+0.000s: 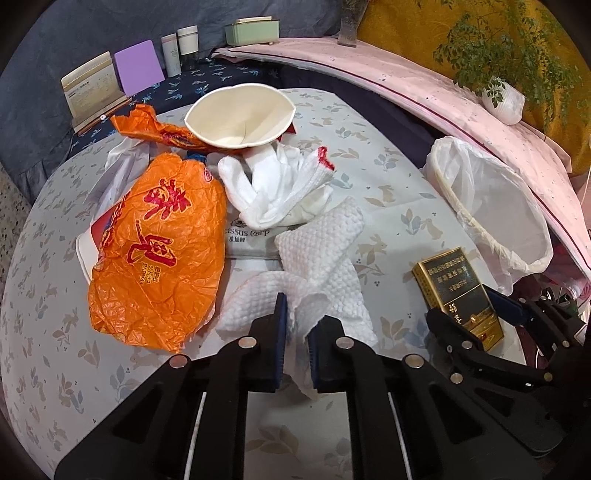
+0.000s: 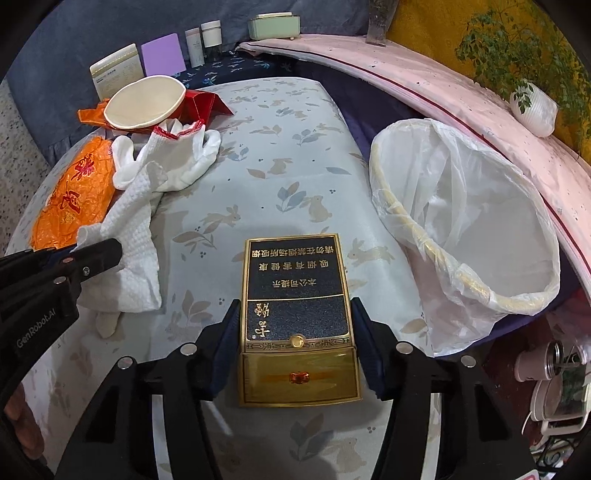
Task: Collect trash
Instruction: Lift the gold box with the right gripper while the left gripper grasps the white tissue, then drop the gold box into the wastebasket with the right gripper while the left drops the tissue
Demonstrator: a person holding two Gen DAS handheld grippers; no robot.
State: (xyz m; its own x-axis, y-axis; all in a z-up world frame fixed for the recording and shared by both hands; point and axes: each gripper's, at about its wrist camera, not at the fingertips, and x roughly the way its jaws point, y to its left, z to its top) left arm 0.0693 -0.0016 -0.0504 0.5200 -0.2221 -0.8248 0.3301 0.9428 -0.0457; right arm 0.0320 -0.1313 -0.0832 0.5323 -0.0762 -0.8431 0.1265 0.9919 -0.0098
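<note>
My left gripper (image 1: pixel 301 314) is shut on a crumpled white paper towel (image 1: pixel 321 251) that lies on the rabbit-print tablecloth (image 1: pixel 388 177). To its right, my right gripper (image 2: pixel 295 306) is shut on a black and gold box (image 2: pixel 295 280), with a pad against each long side. A bin lined with a white bag (image 2: pixel 472 221) lies tipped at the table's right edge, mouth open. Behind the towel sit an orange wrapper (image 1: pixel 159 258), a white glove with a red cuff (image 1: pixel 280 192) and a squashed paper cup (image 1: pixel 240 118).
A pink-covered ledge (image 2: pixel 424 85) curves behind the bin, with a potted plant (image 2: pixel 532 107) on it. At the back left stand a purple card (image 1: pixel 138 68), two small bottles (image 1: pixel 181 51), a calendar card (image 1: pixel 92 88) and a green box (image 1: pixel 253 31). A red packet (image 2: pixel 205 103) lies by the cup.
</note>
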